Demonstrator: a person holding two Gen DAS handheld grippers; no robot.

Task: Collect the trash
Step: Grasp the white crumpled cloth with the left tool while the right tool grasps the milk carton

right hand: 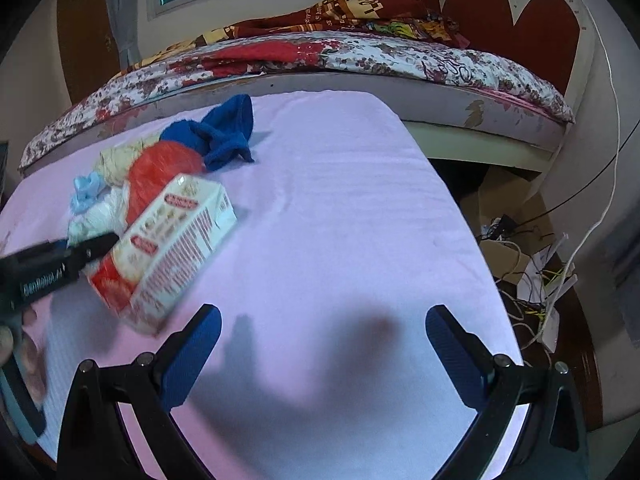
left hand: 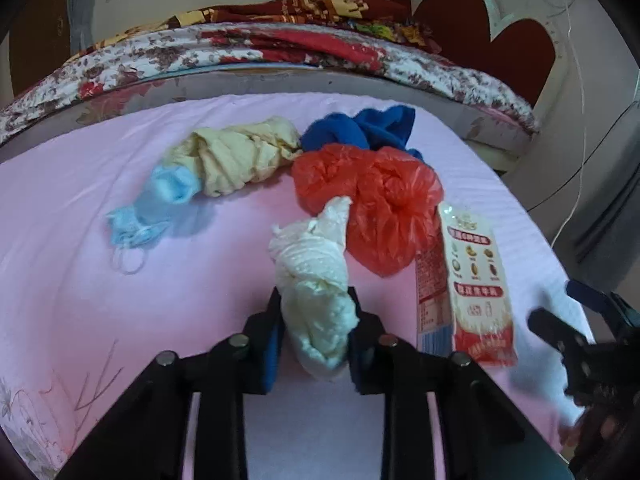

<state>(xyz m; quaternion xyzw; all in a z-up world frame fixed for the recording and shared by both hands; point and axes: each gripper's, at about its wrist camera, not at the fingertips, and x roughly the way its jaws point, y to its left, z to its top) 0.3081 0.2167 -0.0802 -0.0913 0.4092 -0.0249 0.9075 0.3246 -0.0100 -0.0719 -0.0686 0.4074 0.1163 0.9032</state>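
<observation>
A white crumpled wad (left hand: 316,248) lies on the pink cloth-covered table (left hand: 120,280), and my left gripper (left hand: 314,298) is shut on its near end, both pads pressing its sides. Just beyond it sit a red plastic bag (left hand: 384,200), a yellowish crumpled wrap (left hand: 240,156), a light blue face mask (left hand: 156,208) and a blue cloth (left hand: 360,128). A red-and-white drink carton (left hand: 476,284) lies flat to the right of the wad. My right gripper (right hand: 322,320) stands open over bare cloth, right of the carton (right hand: 172,240), with nothing between its fingers.
A bed with a floral quilt (right hand: 360,56) runs along the table's far edge. Off the table's right edge, the floor holds cardboard and tangled cables (right hand: 528,272). A person's hand (right hand: 24,344) shows at the left behind the left gripper (right hand: 92,246).
</observation>
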